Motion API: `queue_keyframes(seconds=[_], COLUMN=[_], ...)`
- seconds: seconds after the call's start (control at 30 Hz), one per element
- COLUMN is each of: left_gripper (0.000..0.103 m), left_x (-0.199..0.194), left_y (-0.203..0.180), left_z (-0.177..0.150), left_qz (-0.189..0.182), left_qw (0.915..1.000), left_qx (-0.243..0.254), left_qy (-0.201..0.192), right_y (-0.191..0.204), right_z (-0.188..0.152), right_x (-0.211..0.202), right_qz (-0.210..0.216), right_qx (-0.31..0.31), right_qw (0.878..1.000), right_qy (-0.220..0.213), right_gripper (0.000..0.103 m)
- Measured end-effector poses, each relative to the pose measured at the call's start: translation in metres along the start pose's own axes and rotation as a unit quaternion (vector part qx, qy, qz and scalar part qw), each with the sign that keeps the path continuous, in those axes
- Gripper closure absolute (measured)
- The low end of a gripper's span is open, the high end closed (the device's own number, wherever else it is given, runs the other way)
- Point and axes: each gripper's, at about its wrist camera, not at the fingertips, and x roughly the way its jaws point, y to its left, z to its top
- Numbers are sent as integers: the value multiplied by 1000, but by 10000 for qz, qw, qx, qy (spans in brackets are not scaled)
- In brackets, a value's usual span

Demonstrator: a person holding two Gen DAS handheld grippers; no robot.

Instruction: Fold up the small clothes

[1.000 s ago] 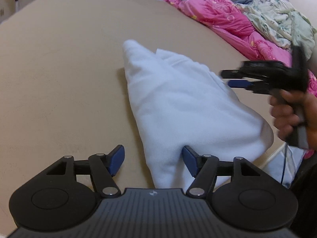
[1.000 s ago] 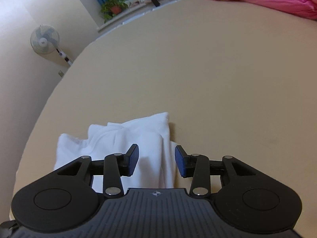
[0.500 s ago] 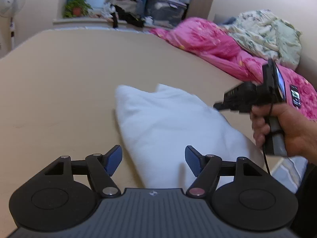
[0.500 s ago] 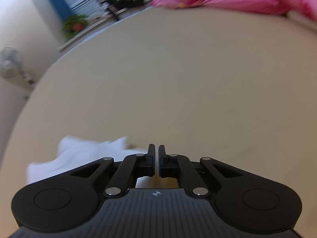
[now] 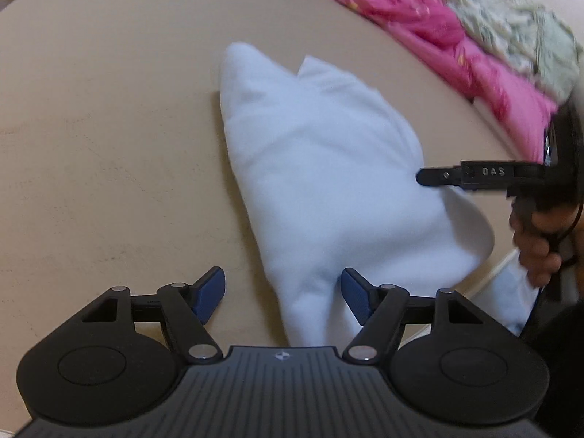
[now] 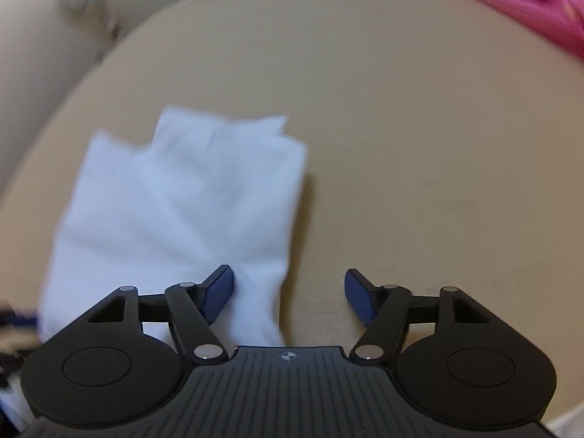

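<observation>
Garment (image 5: 321, 182) on bed (image 5: 109, 146) | corners between spread jaws, ungripped

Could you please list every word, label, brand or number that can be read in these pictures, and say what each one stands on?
"DAS": raised letters on the side of the right gripper, seen in the left wrist view, beside the white garment.
A small round emblem sits on each gripper's body, on the left gripper too; it carries no readable text.
No other text shows.

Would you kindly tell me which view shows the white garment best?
The left wrist view: the garment lies nearly whole and fairly sharp on the bed. The right wrist view shows it blurred, its near end hidden behind the tool.
</observation>
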Motion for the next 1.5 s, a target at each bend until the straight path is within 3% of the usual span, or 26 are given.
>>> queue_keyframes(seconds=[0.07,0.13,0.23,0.3,0.4,0.5,0.6,0.83,1.0,1.13,1.4,1.47,1.5], left_gripper=[23,23,23,23,23,23,24,35,66,71,69,59,46], left_x=[-6,-7,5,18,37,47,56,63,55,30,-57,-71,-76], left_y=[7,18,36,43,52,48,42,33,31,20,55,75,89], left_z=[6,15,29,39,45,54,55,58,62,78,116,119,120], left_qz=[-137,-315,-520,-593,-701,-757,-802,-716,-707,-611,-465,-403,-279], left_qw=[9994,9971,9911,9874,9831,9830,9844,9862,9873,9904,9797,9766,9746], left_qx=[-261,-620,-1156,-1402,-1640,-1582,-1471,-1397,-1295,-936,-580,-704,-856], left_qy=[-185,-320,-416,-421,-402,-538,-541,-517,-587,-811,-1861,-1990,-2049], right_y=[-7,-13,-15,-12,-10,-5,0,9,13,24,88,108,113], right_z=[-3,1,0,9,5,5,8,10,8,9,36,45,50], right_x=[-12,-16,0,23,27,26,35,39,33,24,9,7,11], right_qz=[-120,215,760,632,635,662,792,767,706,840,1616,1845,1912], right_qx=[85,259,586,601,618,594,506,485,491,533,5,-185,-168], right_qw=[9992,9980,9950,9962,9961,9960,9954,9954,9950,9910,9660,9583,9580], right_qy=[-383,-541,-283,-20,-34,-126,-169,-316,-514,-898,-2017,-2173,-2130], right_gripper=[40,41,40,39,32,34,51,68,77,80,81,77,75])
